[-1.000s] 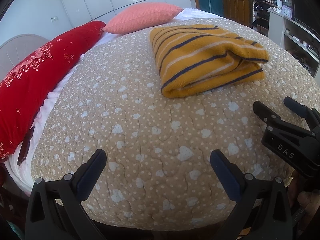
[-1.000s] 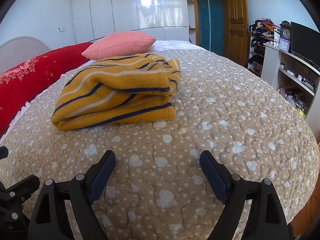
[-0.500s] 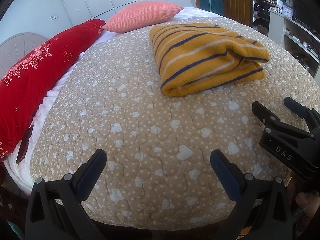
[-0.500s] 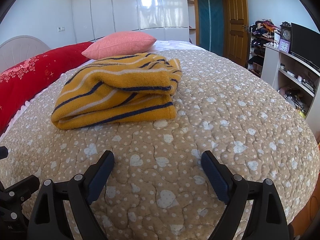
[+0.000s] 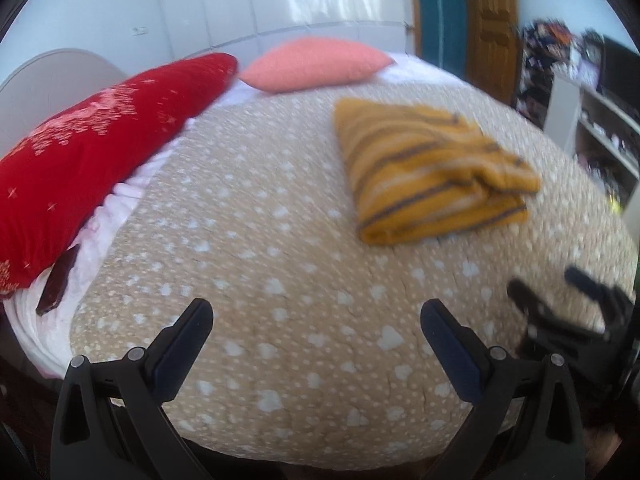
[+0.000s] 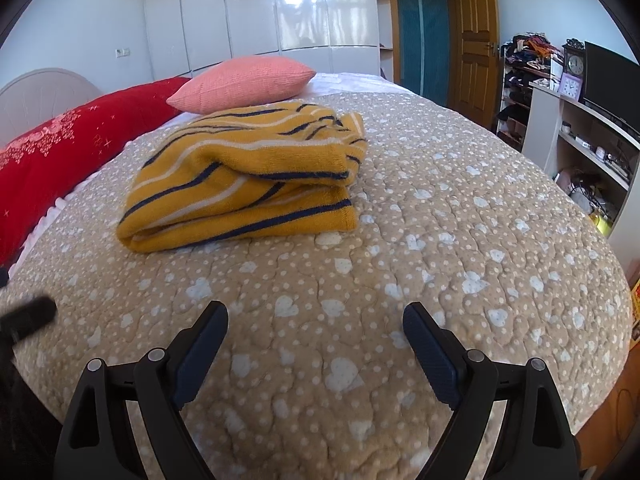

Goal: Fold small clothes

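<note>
A mustard-yellow garment with navy and white stripes [image 5: 432, 172] lies folded in a thick bundle on the beige heart-patterned bedspread [image 5: 280, 264]; it also shows in the right wrist view [image 6: 248, 176]. My left gripper [image 5: 316, 340] is open and empty, near the bed's front edge, well short of the garment. My right gripper [image 6: 316, 344] is open and empty, also short of the garment; it shows blurred at the right of the left wrist view [image 5: 568, 300].
A long red pillow [image 5: 92, 160] and a pink cushion [image 5: 316, 64] lie at the head of the bed. White wardrobes [image 6: 280, 12], a wooden door [image 6: 476, 40] and cluttered shelves with a TV [image 6: 592, 112] stand beyond and to the right.
The left gripper has pulled back and tilted up, so the garment looks smaller and farther; its view is motion-blurred. The right gripper has also drawn back slightly. Both stay open.
</note>
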Action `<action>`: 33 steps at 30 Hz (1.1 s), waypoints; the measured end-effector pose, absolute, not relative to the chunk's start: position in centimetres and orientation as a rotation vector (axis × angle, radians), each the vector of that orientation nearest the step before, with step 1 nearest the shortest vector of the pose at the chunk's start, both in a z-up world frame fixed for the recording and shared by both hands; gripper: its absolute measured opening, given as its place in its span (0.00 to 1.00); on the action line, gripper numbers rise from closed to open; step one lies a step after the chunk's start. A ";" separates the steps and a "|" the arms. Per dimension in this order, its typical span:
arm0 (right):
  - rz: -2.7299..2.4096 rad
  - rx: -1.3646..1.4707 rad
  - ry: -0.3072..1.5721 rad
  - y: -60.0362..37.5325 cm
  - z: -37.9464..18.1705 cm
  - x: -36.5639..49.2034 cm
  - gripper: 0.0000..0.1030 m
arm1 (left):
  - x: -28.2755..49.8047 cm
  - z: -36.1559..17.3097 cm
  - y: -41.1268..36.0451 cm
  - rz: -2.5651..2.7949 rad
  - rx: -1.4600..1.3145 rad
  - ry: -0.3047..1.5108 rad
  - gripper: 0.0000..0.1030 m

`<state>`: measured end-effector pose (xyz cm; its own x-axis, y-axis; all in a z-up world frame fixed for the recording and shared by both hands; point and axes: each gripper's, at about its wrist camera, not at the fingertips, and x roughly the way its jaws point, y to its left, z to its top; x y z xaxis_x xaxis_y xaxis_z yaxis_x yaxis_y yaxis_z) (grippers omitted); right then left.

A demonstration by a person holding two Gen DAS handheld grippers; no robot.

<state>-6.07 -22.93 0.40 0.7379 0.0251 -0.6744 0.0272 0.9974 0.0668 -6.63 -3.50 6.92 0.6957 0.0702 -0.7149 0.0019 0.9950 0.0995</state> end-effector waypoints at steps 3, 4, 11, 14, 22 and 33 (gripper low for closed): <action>0.009 0.045 0.737 -22.2 1.5 -7.4 0.89 | -8.2 9.2 -1.9 0.093 0.060 0.710 1.00; 0.014 0.027 0.728 -21.9 2.1 -8.1 0.89 | -8.8 9.9 -1.4 0.106 0.051 0.681 1.00; 0.033 -0.085 0.623 -19.6 6.6 -11.1 0.89 | -13.7 17.3 3.0 0.122 -0.041 0.444 1.00; 0.050 -0.101 0.589 -18.7 8.6 -11.8 0.89 | -15.0 19.5 4.6 0.102 -0.078 0.398 1.00; 0.105 -0.137 0.541 -16.3 11.5 -12.9 0.91 | -17.0 20.3 5.3 0.153 -0.044 0.382 1.00; 0.060 -0.147 0.555 -16.7 12.5 -12.9 0.91 | -16.4 17.9 3.3 0.089 -0.046 0.495 1.00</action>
